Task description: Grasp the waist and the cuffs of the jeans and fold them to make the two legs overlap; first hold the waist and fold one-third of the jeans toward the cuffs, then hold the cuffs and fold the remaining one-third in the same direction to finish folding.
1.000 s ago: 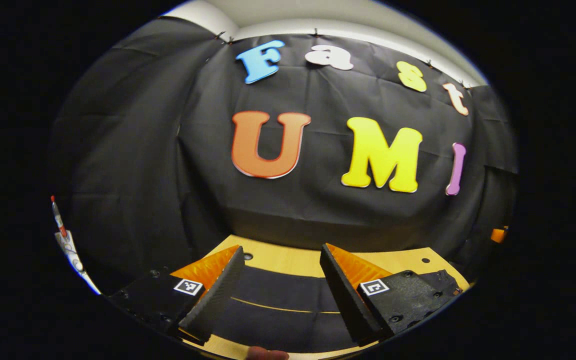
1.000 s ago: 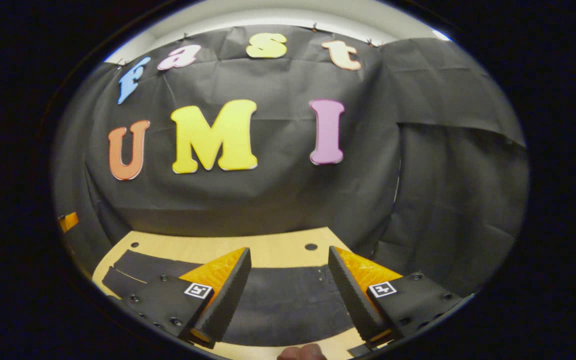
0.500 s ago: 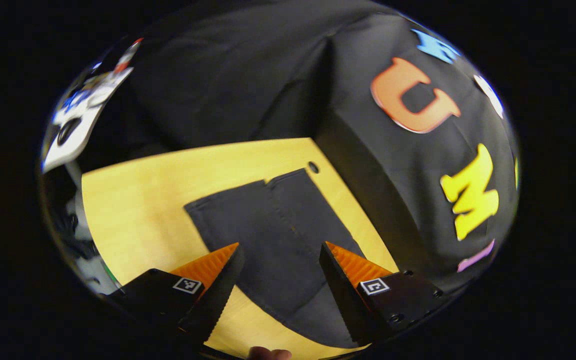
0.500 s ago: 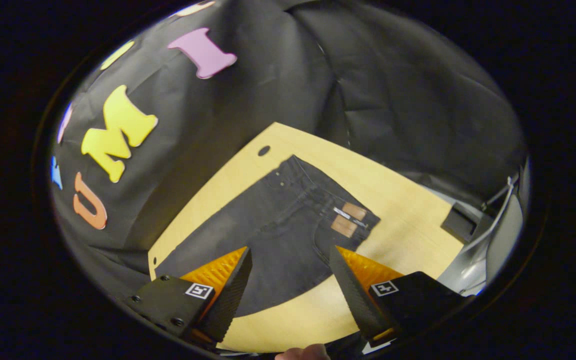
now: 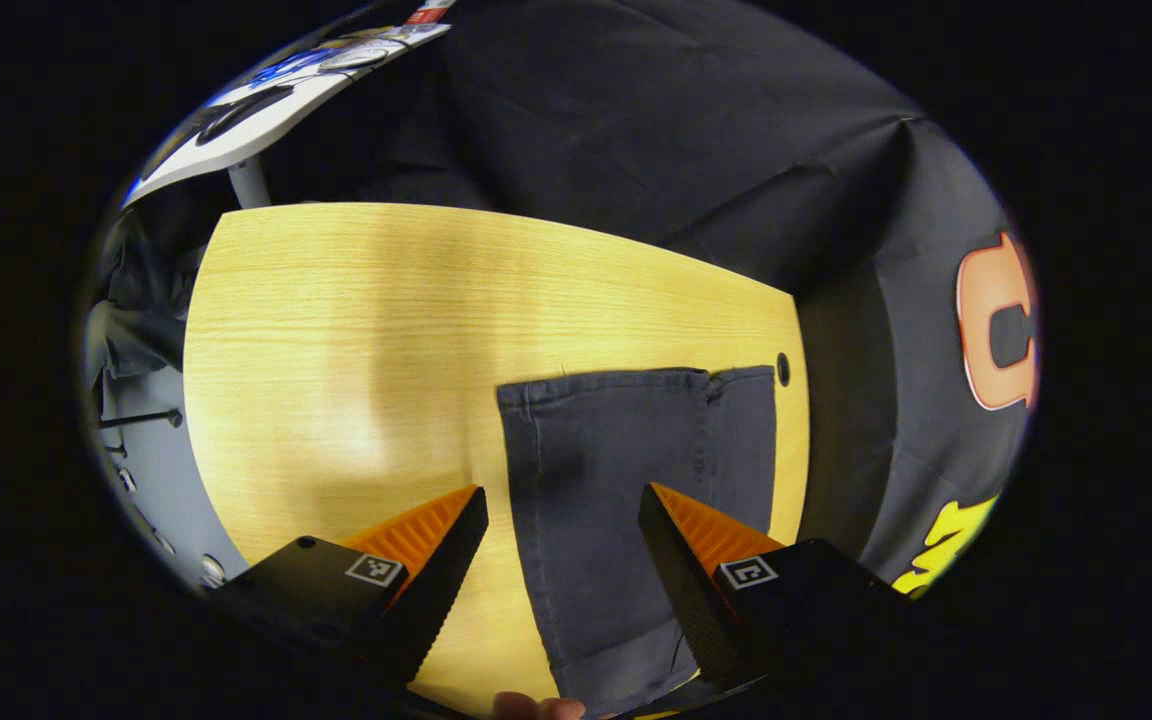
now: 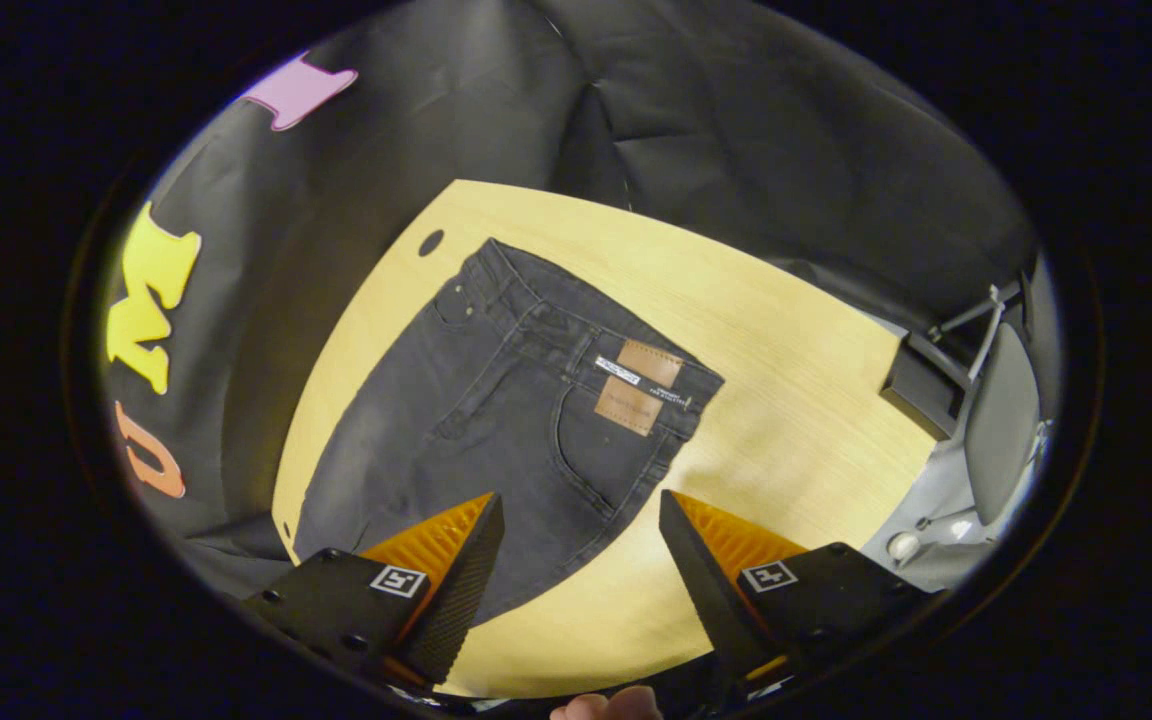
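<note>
I am holding both tongs above the dark jeans (image 6: 496, 400), which are lying flat on the wooden bench (image 5: 356, 320), and neither pair is touching the denim. My left tongs (image 5: 561, 545) are standing released, the fingers spread wide, and they are hovering over the cuff end of the jeans (image 5: 636, 440). The two cuffs (image 5: 626, 385) are lying side by side, their hems forming one nearly straight edge, and the farther cuff is ending just beside a small dark hole (image 5: 783, 369) near the bench's rim.

My right tongs (image 6: 581, 560) are likewise released, fingers well apart, and they are hanging over the hip part of the jeans. The waistband (image 6: 586, 320) is running along the jeans' far end, with a tan leather patch (image 6: 638, 385) sitting on it toward the corner nearer my right finger. Another small hole (image 6: 430, 242) is showing in the bench just beyond the waistband's far corner. A fingertip of my hand (image 6: 606, 706) is peeking in below the right tongs.
</note>
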Tool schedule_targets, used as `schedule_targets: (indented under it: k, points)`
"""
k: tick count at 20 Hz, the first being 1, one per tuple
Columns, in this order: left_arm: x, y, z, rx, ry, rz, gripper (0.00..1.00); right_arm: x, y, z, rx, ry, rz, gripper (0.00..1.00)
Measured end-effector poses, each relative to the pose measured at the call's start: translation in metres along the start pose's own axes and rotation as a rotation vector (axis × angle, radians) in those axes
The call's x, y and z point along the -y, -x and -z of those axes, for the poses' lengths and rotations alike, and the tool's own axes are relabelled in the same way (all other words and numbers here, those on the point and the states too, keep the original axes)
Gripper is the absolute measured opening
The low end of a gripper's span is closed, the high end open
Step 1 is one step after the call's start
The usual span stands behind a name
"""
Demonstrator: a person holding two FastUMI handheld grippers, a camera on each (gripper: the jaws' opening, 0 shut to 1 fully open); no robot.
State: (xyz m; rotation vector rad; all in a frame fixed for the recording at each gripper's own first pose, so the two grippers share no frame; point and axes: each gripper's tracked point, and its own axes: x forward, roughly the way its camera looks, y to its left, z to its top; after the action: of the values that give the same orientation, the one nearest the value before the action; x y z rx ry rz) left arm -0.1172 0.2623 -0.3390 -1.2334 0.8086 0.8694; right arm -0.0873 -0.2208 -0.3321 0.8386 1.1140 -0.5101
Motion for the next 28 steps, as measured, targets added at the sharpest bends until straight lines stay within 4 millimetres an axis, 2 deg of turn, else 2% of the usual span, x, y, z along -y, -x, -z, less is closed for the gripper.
schedule_targets:
  k: [2,5,6,7,8,9,10,11,13,14,16,17,18,19,20,23,24,26,27,28]
  points:
    - [0.007,-0.011,-0.005,-0.009,0.009,-0.019,0.99,0.002,-0.006,-0.002,-0.02,-0.007,0.033,0.98]
    - [0.004,-0.018,-0.016,-0.004,-0.02,-0.065,1.0,0.006,-0.012,-0.003,-0.036,0.001,0.076,0.98]
    - [0.003,-0.02,-0.017,-0.007,-0.03,-0.081,0.99,0.007,-0.015,-0.004,-0.042,-0.013,0.084,0.93]
    - [0.004,-0.021,-0.019,-0.005,-0.035,-0.089,0.99,0.009,-0.017,-0.004,-0.046,-0.03,0.09,0.93]
    - [0.006,-0.024,-0.02,-0.002,-0.04,-0.097,0.99,0.01,-0.019,-0.006,-0.047,-0.049,0.098,0.93]
    - [0.007,-0.025,-0.02,-0.001,-0.042,-0.111,0.99,0.01,-0.021,-0.007,-0.048,-0.065,0.1,0.98]
    - [0.009,-0.027,-0.021,-0.001,-0.04,-0.119,1.0,0.011,-0.023,-0.01,-0.05,-0.083,0.102,0.98]
    - [0.011,-0.029,-0.021,-0.002,-0.043,-0.129,0.99,0.012,-0.028,-0.011,-0.054,-0.105,0.099,0.93]
    - [0.013,-0.032,-0.02,-0.009,-0.055,-0.144,0.98,0.016,-0.036,-0.011,-0.063,-0.157,0.109,0.93]
    - [0.016,-0.039,-0.016,-0.025,-0.038,-0.124,1.0,0.021,-0.038,-0.01,-0.07,-0.165,0.13,0.98]
    - [0.009,-0.039,-0.015,-0.012,-0.01,-0.175,0.52,0.026,-0.043,-0.012,-0.059,-0.173,0.149,0.99]
    - [0.008,-0.039,-0.014,-0.014,-0.013,-0.182,0.53,0.025,-0.046,-0.013,-0.054,-0.179,0.15,0.99]
    - [0.01,-0.039,-0.014,-0.016,-0.016,-0.184,0.47,0.023,-0.05,-0.014,-0.043,-0.183,0.156,0.99]
    - [0.008,-0.039,-0.014,-0.022,-0.022,-0.193,0.53,0.02,-0.053,-0.016,-0.037,-0.176,0.159,0.98]
    - [0.006,-0.04,-0.014,-0.025,-0.025,-0.199,0.39,0.02,-0.056,-0.018,-0.027,-0.154,0.176,0.98]
    - [0.009,-0.039,-0.014,-0.038,-0.012,-0.192,0.25,0.025,-0.065,-0.026,0.011,-0.111,0.243,0.99]
    - [0.009,-0.042,-0.014,-0.044,-0.009,-0.186,0.21,0.024,-0.065,-0.024,0.015,-0.121,0.26,0.94]
    - [0.01,-0.043,-0.013,-0.053,-0.004,-0.177,0.16,0.027,-0.066,-0.025,0.029,-0.128,0.306,0.97]
    - [0.01,-0.043,-0.013,-0.053,-0.001,-0.172,0.14,0.035,-0.067,-0.024,0.035,-0.127,0.36,0.93]
    - [0.01,-0.044,-0.012,-0.052,0.003,-0.167,0.11,0.04,-0.065,-0.023,0.044,-0.129,0.4,0.79]
